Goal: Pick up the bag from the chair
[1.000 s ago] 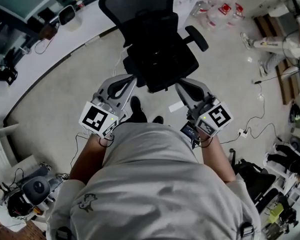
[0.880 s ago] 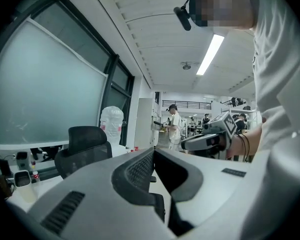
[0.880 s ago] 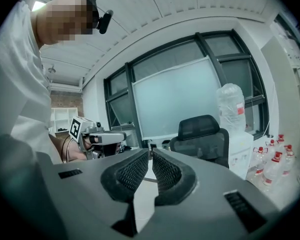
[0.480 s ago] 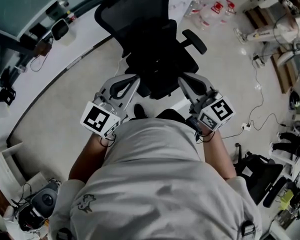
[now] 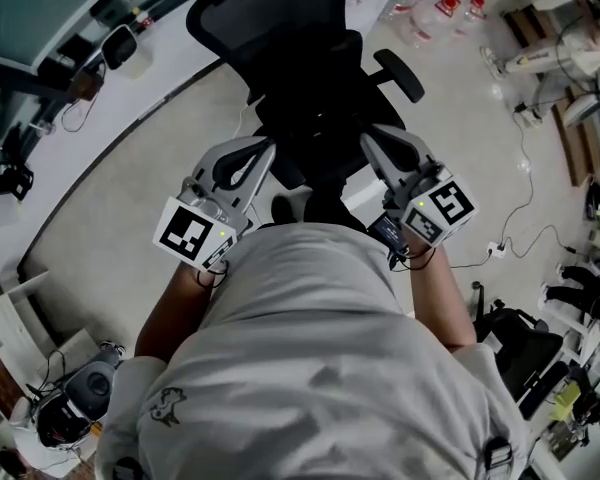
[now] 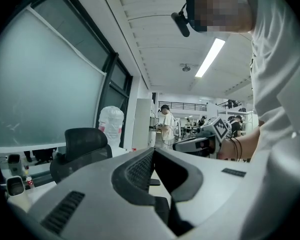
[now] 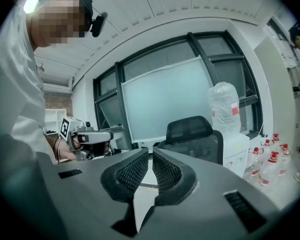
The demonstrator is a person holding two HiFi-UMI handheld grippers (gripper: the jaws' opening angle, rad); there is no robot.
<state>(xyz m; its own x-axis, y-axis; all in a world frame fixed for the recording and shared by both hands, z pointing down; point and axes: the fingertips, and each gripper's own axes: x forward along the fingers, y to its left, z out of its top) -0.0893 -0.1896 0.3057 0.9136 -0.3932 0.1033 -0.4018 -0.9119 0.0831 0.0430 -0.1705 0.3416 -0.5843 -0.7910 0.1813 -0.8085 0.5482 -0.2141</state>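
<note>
Pale floor [image 5: 110, 203]; black chair [image 5: 270, 13]; red-labelled bottles [image 5: 446, 6]

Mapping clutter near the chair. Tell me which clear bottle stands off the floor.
The large clear jug with a red label, raised on a white unit behind the black mesh office chair; the small red-capped bottles stand on the floor.

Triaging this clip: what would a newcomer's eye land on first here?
The black office chair at the head view's top centre, with the left tongs and right tongs held out towards its seat. No bag is discernible on that dark seat; red-labelled bottles stand upper right.
</note>
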